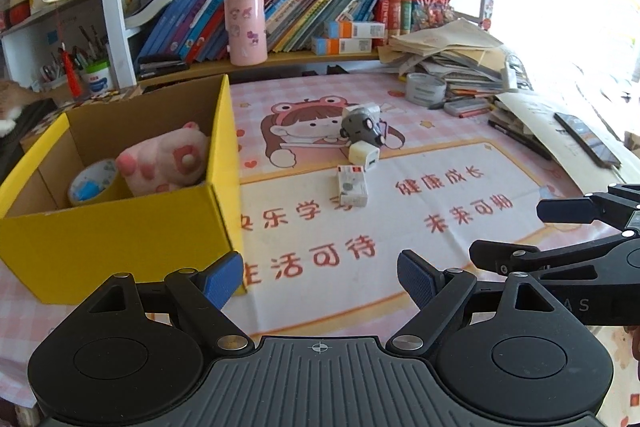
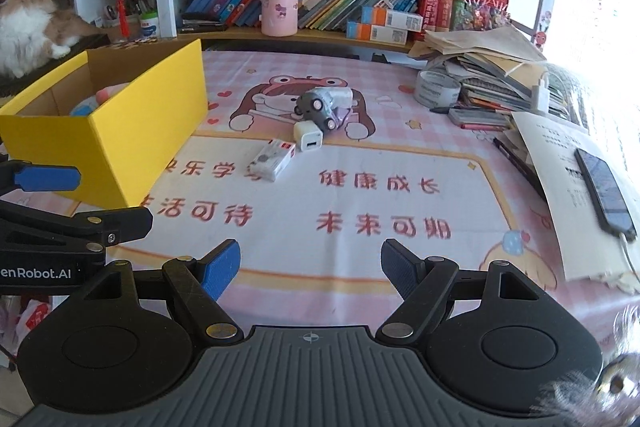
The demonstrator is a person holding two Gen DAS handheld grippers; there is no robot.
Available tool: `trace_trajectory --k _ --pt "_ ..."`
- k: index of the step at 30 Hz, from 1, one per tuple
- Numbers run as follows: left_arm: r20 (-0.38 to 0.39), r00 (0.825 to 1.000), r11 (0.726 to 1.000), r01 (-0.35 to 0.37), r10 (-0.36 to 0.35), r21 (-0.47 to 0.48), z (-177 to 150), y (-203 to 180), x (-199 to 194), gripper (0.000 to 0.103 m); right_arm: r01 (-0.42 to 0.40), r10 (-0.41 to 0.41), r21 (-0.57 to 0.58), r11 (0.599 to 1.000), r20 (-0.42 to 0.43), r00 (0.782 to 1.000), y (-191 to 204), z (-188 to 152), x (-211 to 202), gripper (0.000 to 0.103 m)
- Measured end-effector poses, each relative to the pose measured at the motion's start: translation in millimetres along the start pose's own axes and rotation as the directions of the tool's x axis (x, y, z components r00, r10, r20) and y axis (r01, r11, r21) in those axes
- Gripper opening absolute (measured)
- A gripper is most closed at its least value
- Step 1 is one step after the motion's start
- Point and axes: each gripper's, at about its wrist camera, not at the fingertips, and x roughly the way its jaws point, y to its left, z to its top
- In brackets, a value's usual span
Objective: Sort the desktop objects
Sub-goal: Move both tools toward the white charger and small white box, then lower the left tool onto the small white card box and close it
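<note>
Left gripper (image 1: pixel 320 277): blue-padded jaws spread wide, nothing between them, held above the pink checked desk mat (image 1: pixel 460 267). Right gripper (image 2: pixel 310 267): likewise spread and empty, just beside the left; the left unit's body, seen from the right wrist view, bears the partly cut lettering "enRobot.AI". Mat: red Chinese characters in several rows, cartoon girl in a frog hat printed above them. Loose on the mat, mid-desk, close together: white carton (image 1: pixel 352 185) with a red label, print too small to read; white charger cube (image 1: pixel 363 155); grey toy car (image 1: pixel 360 126) tipped on its side, wheels showing. Yellow cardboard box (image 1: pixel 120 239), left of the mat, open-topped: holds a pink plush toy (image 1: pixel 166 163) and a tape roll (image 1: pixel 93 183). Behind: pink cylinder tin (image 1: pixel 245 29) on the bookshelf. Right edge: stacked papers, phone (image 1: pixel 588 139) lying on a sheet.
</note>
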Motion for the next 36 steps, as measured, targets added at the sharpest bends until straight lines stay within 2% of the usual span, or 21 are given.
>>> trace_trajectory --k 20,36 --pt "-0.041 0.988 0.984 -0.154 0.15 -0.089 36.6 -36.4 47.1 0.087 -0.163 0.162 -0.078 0.984 -0.011 0.987 -64.4 48.7 64.6 0.076" --pt "-0.058 0.984 0.985 -0.169 0.166 -0.045 55.2 -56.9 71.1 0.087 -0.205 0.205 -0.024 0.979 -0.003 0.979 -97.6 66.2 88.9 0.076"
